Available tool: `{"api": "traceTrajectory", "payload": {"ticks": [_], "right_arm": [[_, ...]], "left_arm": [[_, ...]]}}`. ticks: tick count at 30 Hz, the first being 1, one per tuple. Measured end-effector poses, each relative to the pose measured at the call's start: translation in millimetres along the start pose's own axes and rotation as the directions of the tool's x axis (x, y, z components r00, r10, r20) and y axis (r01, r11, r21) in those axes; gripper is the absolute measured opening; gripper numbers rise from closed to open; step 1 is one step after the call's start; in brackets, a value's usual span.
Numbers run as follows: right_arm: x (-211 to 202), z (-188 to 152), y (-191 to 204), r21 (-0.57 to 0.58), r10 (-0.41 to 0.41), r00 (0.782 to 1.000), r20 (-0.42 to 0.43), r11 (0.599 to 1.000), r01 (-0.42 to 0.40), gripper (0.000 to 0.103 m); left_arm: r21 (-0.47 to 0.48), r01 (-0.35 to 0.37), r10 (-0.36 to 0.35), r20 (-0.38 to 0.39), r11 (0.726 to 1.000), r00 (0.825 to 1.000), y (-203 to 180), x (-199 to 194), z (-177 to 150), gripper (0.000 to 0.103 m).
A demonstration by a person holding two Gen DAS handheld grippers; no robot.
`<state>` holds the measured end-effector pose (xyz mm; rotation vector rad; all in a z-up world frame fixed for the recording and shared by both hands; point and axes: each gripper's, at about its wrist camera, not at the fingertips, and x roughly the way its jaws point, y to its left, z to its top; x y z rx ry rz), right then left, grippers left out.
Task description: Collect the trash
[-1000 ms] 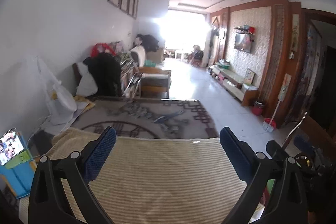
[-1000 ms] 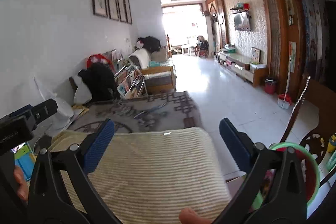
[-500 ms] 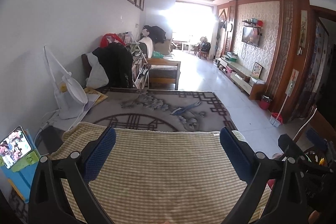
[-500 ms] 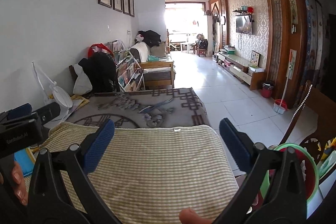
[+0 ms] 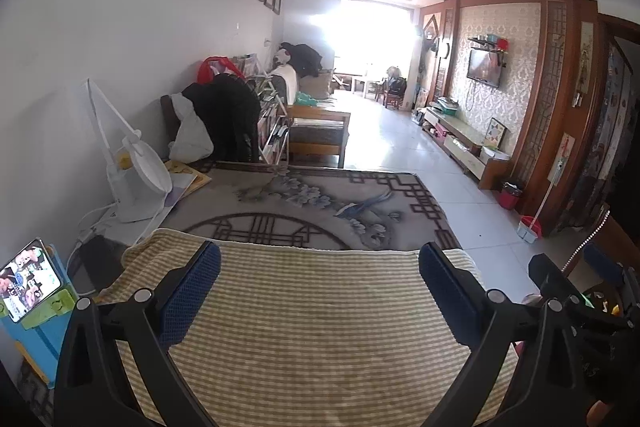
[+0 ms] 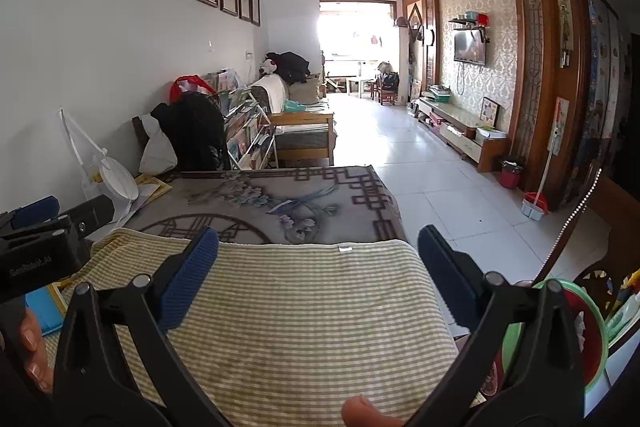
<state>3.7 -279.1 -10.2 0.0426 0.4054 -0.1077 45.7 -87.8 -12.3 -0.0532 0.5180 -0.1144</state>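
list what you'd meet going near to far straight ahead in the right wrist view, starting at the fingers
blue-padded fingers → yellow-and-white striped woven cloth → grey blanket with flower and bird pattern → wooden-framed sofa bench → small white table by the bright window

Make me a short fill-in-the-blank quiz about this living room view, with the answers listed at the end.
1. Both the left gripper and the right gripper have their blue-padded jaws ____.
2. The yellow-and-white striped cloth lies directly ____ both grippers.
3. The flat-screen television is mounted on the ____.
4. The small red waste bin stands on the white tiled ____.

Answers: open; below; wall; floor
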Motion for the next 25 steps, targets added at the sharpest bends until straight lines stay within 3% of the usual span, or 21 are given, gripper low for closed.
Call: {"api": "traceTrajectory", "payload": {"ticks": [10,17,19,22,25], "right_arm": [[5.4,1.3,3.4,-0.01,0.017,1.0,-0.013,1.0,-0.017,0.098],[17.4,-5.6,3.4,-0.001,0.033,0.998,-0.056,0.999,-0.033,0.098],[30.5,-14.5,5.6,-0.002,0.048,0.994,-0.097,0.999,-0.049,0.098],[65.5,-41.8,10.9,-0.009,0.062,0.976,-0.207,0.998,-0.065,0.098],[114.0,-80.5,12.6,0.007,0.057,0.942,-0.33,0.998,-0.058,0.098]], "left_arm": [[-0.021,-0.029,0.029,-0.006,0.999,1.0,8.7,2.7,0.4,0.095],[-0.016,0.001,-0.002,-0.036,1.0,0.999,15.8,11.8,-8.4,0.095],[-0.012,-0.034,0.033,-0.082,0.999,0.996,25.5,27.1,-17.8,0.095],[-0.037,-0.01,0.002,-0.195,0.999,0.981,49.0,59.3,-39.4,0.095],[-0.024,-0.142,0.13,-0.282,0.99,0.95,90.0,95.8,-80.1,0.095]]}}
